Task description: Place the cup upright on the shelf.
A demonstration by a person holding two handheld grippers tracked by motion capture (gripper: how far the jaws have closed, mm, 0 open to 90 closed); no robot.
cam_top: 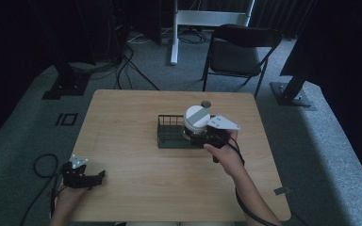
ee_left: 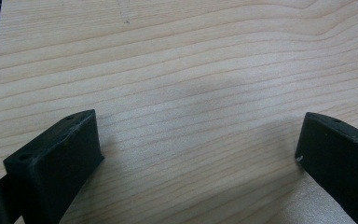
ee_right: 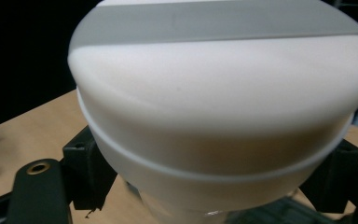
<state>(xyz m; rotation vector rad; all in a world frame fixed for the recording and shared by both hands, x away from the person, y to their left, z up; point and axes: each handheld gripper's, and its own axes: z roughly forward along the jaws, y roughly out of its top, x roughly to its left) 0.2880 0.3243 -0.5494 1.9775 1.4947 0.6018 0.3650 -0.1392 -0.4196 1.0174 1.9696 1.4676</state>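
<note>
Right gripper (cam_top: 199,136), at centre right of the high view, clamps a white jar (cam_top: 196,121) with a grey-striped lid, held over the right end of a black wire basket (cam_top: 168,135). Left gripper (cam_top: 96,177), at lower left, rests spread wide over the bare wooden table (cam_top: 136,188).

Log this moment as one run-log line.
right gripper: shut on white jar over wire basket | left gripper: open, idle at table edge

high view: overhead, facing forward-down | gripper views: close-up | shared: table (cam_top: 136,141)
</note>
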